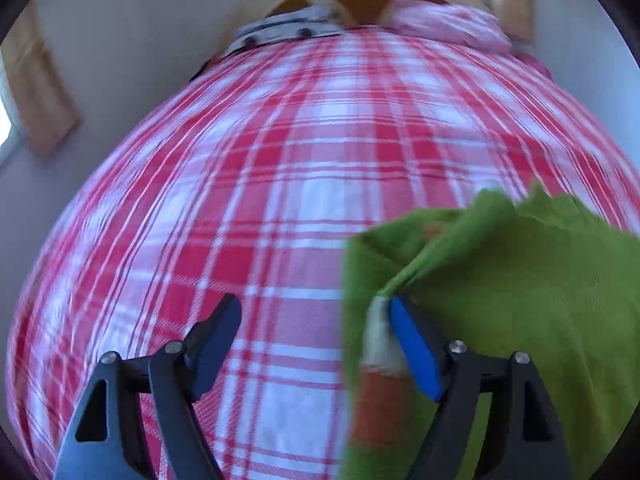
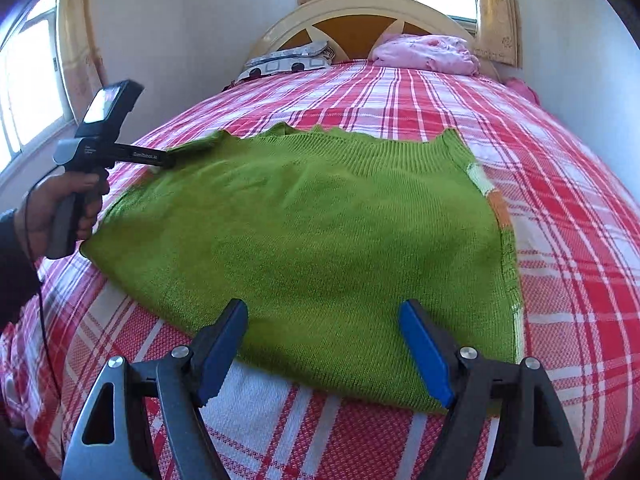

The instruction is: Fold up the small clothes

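Observation:
A green knit sweater (image 2: pixel 320 216) lies spread on the red and white plaid bedsheet (image 2: pixel 560 184), with a white and orange striped part (image 2: pixel 494 196) at its right edge. My right gripper (image 2: pixel 324 344) is open above the sweater's near hem, touching nothing. My left gripper (image 1: pixel 316 340) is open; a bunched fold of the sweater (image 1: pixel 500 280) with a white and orange stripe (image 1: pixel 378 364) drapes over its right finger (image 1: pixel 416 348). In the right wrist view the left gripper (image 2: pixel 172 158) sits at the sweater's far left corner.
A patterned pillow (image 2: pixel 288 60) and a pink bundle (image 2: pixel 428 54) lie at the headboard (image 2: pixel 360 12). White walls flank the bed, and curtained windows (image 2: pixel 24 92) show left and behind. The left hand (image 2: pixel 60 208) and its cable hang at the left edge of the bed.

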Demonstrator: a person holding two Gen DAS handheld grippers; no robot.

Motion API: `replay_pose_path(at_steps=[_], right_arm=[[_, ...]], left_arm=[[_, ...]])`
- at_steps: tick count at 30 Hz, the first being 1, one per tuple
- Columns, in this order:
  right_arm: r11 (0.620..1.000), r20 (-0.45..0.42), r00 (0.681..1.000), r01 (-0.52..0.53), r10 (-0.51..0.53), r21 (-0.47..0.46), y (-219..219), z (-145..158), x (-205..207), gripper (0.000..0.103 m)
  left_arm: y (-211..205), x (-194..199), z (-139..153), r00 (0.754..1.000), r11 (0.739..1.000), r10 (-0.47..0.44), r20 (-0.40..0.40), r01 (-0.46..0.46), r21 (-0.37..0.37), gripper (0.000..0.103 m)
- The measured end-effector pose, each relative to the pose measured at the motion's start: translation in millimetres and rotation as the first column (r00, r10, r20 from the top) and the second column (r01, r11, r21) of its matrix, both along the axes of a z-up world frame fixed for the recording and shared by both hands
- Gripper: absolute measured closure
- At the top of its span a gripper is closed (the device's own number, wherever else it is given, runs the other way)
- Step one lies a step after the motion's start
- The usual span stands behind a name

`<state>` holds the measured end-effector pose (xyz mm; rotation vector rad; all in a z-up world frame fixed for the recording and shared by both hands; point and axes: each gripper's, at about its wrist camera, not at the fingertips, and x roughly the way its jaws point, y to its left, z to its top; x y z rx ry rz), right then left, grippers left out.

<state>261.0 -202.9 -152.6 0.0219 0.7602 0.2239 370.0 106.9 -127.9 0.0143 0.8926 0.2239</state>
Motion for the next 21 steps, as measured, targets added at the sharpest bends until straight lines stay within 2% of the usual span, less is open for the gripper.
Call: replay_pose_path(at_steps=[1,2,4,6,9,12,13,17,19,21], right_arm=[[1.000,0.002,1.000,0.000,0.000,-0.004,1.1,-0.4,-1.5,0.024],[1.000,0.002,1.000,0.000,0.000,-0.011,2.4,-0.9,-1.7,0.024],[1.000,0.001,1.000,-0.001,0.001,-0.017,3.5,-1.5,-1.0,0.023],[1.000,0.000,1.000,-0.001,0.001,-0.015,3.3,-1.5,-0.5,0.023],[1.000,0.009,1.000,0.000,0.000,-0.010,2.2,-0.1,-1.6,0.023],[1.000,0.085,0.996,0.010,-0.011,0.003,-1.5,12.3,-13.7,0.023],[1.000,0.089,0.996,0.019,-0.019,0.001,-2.8,13.5,-14.3,0.023],[0.998,-0.019,0.998,0.063,-0.063,0.018,-11.4,3.6,-1.5,0.023],[0.997,-0.017,0.997,0.072,-0.072,-0.011,-9.4,7.5,-2.3,0.023],[0.996,0.025,0.997,0.070,-0.068,-0.046,-5.4,17.9,-4.5,0.023]], left_arm=[[17.2,-3.3,-1.5,0.998,0.998,0.061,0.005,-0.061,-0.014,0.022],[22.8,-4.3,-3.5,0.997,0.997,0.074,0.003,-0.074,-0.019,0.022],[31.2,-9.4,-11.2,0.997,0.996,0.078,-0.028,-0.079,-0.033,0.022],[30.6,-17.5,-12.8,0.997,0.996,0.076,-0.027,-0.078,-0.053,0.022],[24.7,-34.3,-7.4,0.997,0.996,0.073,0.008,-0.073,-0.054,0.022],[16.5,-61.5,2.9,0.995,0.995,0.062,0.078,-0.055,-0.088,0.022],[11.9,-67.7,1.5,0.997,0.996,0.046,0.068,-0.040,-0.079,0.022],[-6.6,-81.6,-14.4,1.000,1.000,-0.001,0.025,0.001,0.011,0.022],[-5.9,-93.1,-16.2,0.999,0.999,-0.004,0.048,0.002,0.047,0.022],[0.2,-94.1,-20.8,1.000,0.999,-0.003,0.022,0.002,0.032,0.022]])
